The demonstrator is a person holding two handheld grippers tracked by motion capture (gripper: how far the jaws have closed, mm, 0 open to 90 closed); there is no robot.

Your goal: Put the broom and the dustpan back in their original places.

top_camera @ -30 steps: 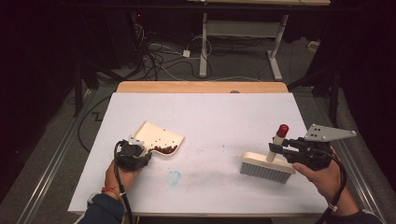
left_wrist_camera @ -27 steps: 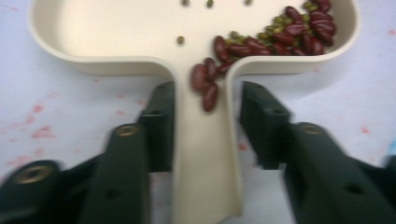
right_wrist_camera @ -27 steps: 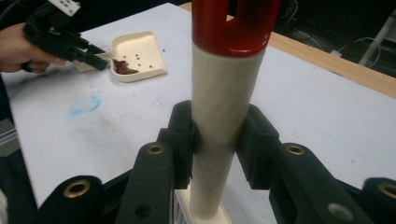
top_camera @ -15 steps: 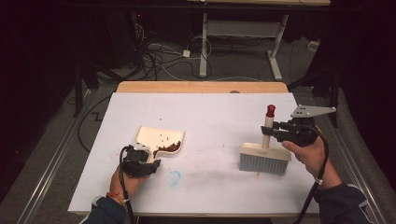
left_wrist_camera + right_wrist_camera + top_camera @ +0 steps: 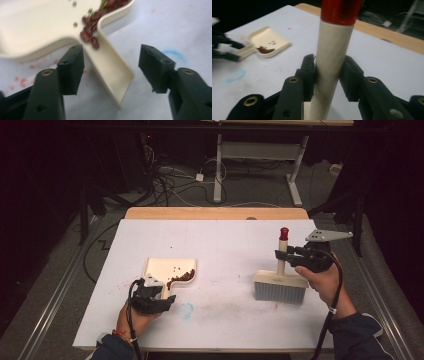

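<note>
A cream dustpan (image 5: 167, 267) lies on the white table at the left, with red beans (image 5: 184, 276) piled at its near right corner. My left gripper (image 5: 156, 296) is open, and the dustpan's handle (image 5: 113, 75) lies between its jaws without touching them; beans (image 5: 88, 37) sit just ahead. On the right a brush (image 5: 280, 289) stands on its grey bristles. My right gripper (image 5: 289, 255) is shut on its upright cream handle (image 5: 332, 57), below the red tip (image 5: 340, 10).
A blue smudge (image 5: 187, 310) and faint red stains mark the table near the left gripper. A wooden strip (image 5: 215, 213) edges the far side. Cables and desk legs lie on the dark floor beyond. The dustpan (image 5: 268, 37) is far left in the right gripper view.
My right gripper has moved left and away, swinging the brush handle from a lean to upright. The left gripper slid slightly toward the near edge, then held still.
</note>
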